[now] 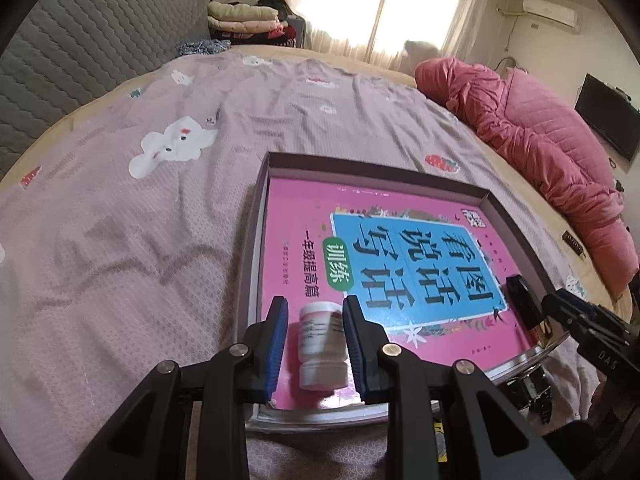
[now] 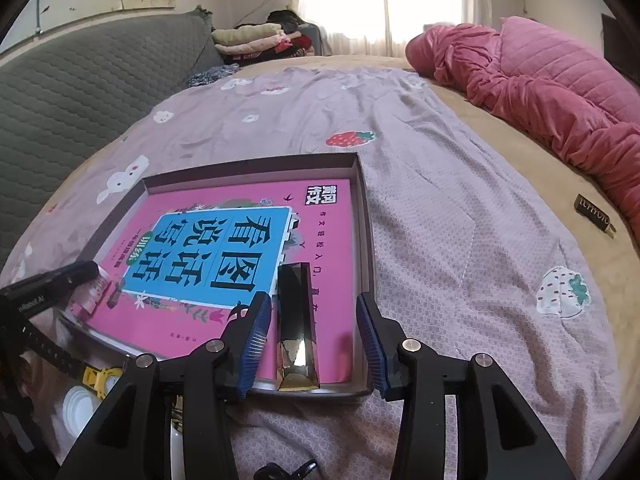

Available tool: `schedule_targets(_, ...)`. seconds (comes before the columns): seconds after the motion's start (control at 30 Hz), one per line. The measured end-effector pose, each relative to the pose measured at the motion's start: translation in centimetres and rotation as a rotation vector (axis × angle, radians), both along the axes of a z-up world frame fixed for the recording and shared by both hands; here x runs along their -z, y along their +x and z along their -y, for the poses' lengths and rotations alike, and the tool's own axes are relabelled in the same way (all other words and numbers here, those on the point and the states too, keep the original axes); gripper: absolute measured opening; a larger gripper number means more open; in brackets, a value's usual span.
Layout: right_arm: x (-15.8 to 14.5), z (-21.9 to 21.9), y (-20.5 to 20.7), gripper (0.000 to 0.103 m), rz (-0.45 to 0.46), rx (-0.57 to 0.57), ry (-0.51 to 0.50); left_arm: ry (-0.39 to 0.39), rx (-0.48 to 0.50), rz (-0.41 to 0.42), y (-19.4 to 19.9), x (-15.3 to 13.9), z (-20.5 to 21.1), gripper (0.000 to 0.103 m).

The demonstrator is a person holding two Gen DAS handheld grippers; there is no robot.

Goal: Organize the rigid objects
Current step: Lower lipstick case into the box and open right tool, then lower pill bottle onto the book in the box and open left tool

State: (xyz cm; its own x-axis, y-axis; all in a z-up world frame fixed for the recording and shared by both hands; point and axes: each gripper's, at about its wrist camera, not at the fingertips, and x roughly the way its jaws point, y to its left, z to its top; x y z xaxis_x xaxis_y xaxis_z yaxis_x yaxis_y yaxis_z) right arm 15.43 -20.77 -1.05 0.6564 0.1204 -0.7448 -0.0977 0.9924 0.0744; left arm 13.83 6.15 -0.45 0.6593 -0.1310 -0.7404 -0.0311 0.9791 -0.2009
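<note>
A shallow dark box [image 1: 262, 200] [image 2: 362, 216] lies on the bed with a pink and blue book [image 1: 400, 256] [image 2: 224, 252] flat inside it. A white pill bottle [image 1: 322, 346] [image 2: 94, 294] lies on the book's near left corner. My left gripper [image 1: 316, 312] is open, its pads on either side of the bottle with gaps showing. A black and gold bar-shaped case [image 2: 296, 324] [image 1: 522, 300] lies on the book's near right. My right gripper [image 2: 312, 312] is open around the case without touching it.
The box sits on a mauve printed bedsheet [image 1: 160, 208] [image 2: 460, 220]. A pink quilt [image 1: 540, 140] [image 2: 540, 80] is heaped at the right. A small dark tag-like item [image 2: 594, 214] lies on the tan blanket. Folded clothes [image 1: 244, 20] and a grey headboard [image 1: 80, 48] are at the back.
</note>
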Motion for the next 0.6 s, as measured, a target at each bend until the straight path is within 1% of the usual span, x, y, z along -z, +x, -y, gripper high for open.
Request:
schedule_targets(0.1,-0.1,-0.1,-0.2,0.047,0.009,-0.001,-0.009,-0.004,-0.011,0.011,-0.3,-0.3,-0.3,0.029)
schedule_targets(0.17,-0.2,-0.2,-0.3,0.049,0.014,-0.006,-0.016,-0.009,-0.017,0.023,-0.6,-0.7,-0.6,0.035)
schedule_targets(0.23,-0.2,-0.3,-0.4,0.052,0.021,-0.012,-0.02,-0.011,-0.023,0.04,-1.0,-1.0,-0.7,0.037)
schedule_targets(0.33,-0.4,-0.4,-0.5,0.054,0.031,-0.016,-0.027,-0.001,-0.03,0.058,-1.4,-1.5,-0.9,0.037)
schedule_targets(0.5,-0.9,-0.1,-0.9,0.056,0.057,-0.006,-0.034,0.024,-0.056,0.064,-2.1,-1.7,-1.3,0.037)
schedule_targets(0.6,-1.1,0.1,-1.0,0.059,0.06,0.0,-0.029,0.022,-0.065,0.072,-2.6,-2.0,-1.6,0.037)
